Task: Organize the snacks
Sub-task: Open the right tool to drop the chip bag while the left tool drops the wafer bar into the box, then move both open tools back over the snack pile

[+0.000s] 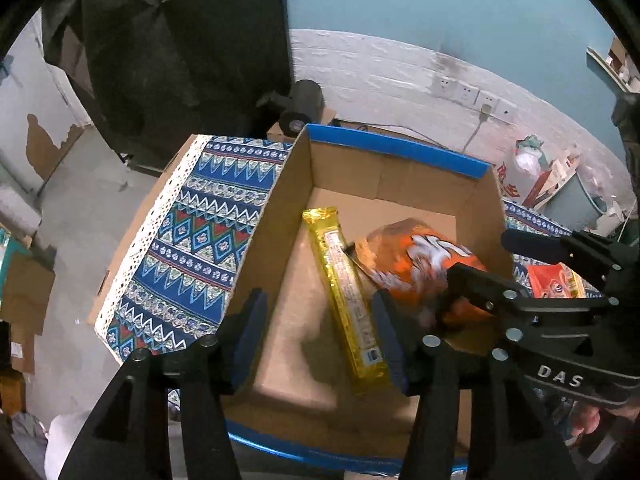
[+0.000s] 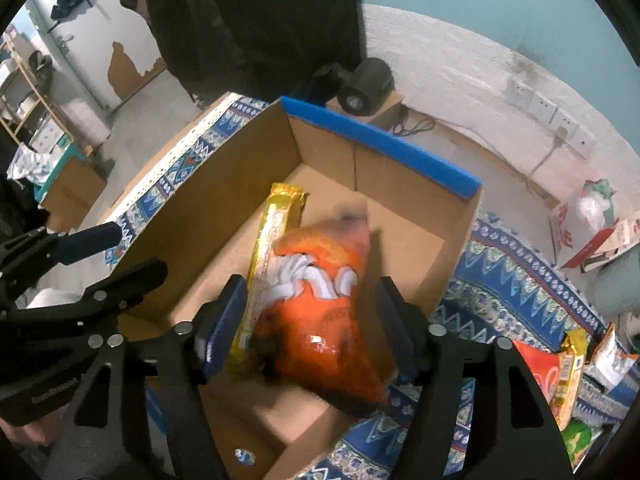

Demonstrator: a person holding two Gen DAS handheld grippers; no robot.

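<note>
Orange snack bag (image 2: 320,300), motion-blurred, lies in the cardboard box (image 2: 224,200) beside a yellow packet (image 1: 344,296), between the spread fingers of the right gripper (image 2: 312,320), while the left gripper (image 1: 320,340) hangs spread above the box.

Both wrist views look steeply down, close, sharing cardboard box (image 1: 280,216) (image 2: 224,184) interior.
</note>
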